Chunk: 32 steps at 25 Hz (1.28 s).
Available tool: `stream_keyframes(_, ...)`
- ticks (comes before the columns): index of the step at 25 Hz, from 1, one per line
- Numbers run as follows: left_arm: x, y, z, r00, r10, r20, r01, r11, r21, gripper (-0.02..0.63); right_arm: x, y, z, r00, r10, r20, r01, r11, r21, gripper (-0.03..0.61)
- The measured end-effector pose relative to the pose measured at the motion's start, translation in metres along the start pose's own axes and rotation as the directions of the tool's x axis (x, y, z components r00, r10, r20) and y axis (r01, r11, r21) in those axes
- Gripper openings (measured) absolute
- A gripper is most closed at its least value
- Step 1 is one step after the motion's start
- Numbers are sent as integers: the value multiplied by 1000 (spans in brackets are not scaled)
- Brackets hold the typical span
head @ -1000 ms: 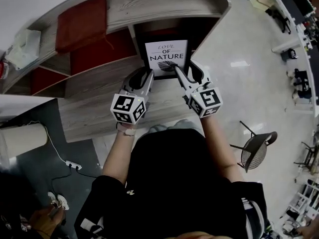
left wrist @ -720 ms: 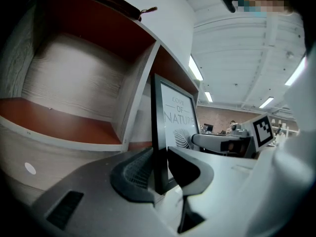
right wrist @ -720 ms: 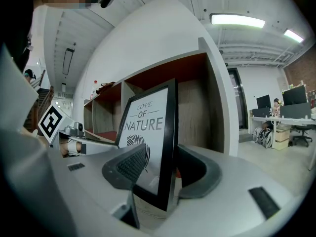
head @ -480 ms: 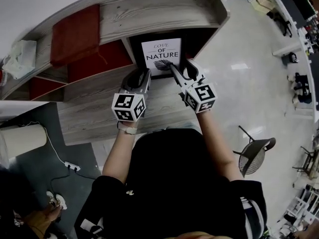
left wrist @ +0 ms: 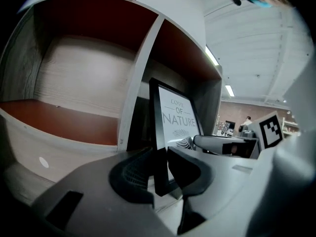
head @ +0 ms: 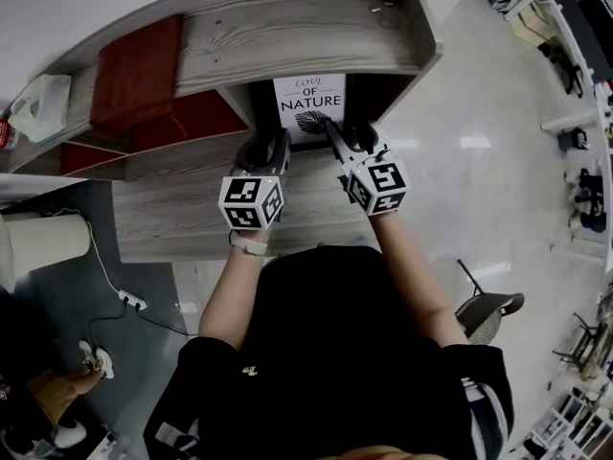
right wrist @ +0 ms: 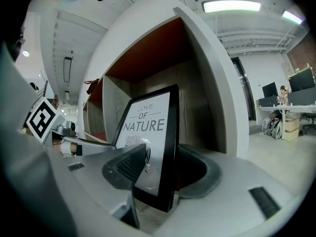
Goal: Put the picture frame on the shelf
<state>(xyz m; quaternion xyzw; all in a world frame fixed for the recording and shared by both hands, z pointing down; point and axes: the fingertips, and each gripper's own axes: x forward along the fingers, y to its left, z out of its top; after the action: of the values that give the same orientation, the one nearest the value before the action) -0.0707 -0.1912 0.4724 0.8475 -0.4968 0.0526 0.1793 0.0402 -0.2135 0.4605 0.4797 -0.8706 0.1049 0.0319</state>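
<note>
Wooden shelf (head: 316, 27) is taking the picture frame (head: 308, 103) into its right-end compartment. Left tongs (head: 272, 145) and right tongs (head: 350, 135) are each pinching a side edge; an uneven release risks tipping it.

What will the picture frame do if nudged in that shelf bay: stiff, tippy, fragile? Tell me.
Probably stiff: the picture frame looks flat though the left tongs and right tongs pinch only its lower side edges. Likely tippy: it is thin and held near upright in the shelf bay. Possibly fragile: the front may be glass, which I cannot confirm.
</note>
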Motion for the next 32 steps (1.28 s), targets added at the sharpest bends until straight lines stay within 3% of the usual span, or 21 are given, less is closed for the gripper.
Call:
stream_keyframes(10,15,8,-5,996,87,-10,-87,996,-12,87,12,-12,-8,998,-67,-10,67,998,8,181)
stream_keyframes(24,31,13,-17,990,139,-24,-140,990,-35,87,21,-25,-20,989,-146,-36,147,989,21,181)
stream_keyframes(32,26,11,-16,992,126,-16,-126,992,-23,89,21,-28,-19,983,-182,-22,183,983,23,187)
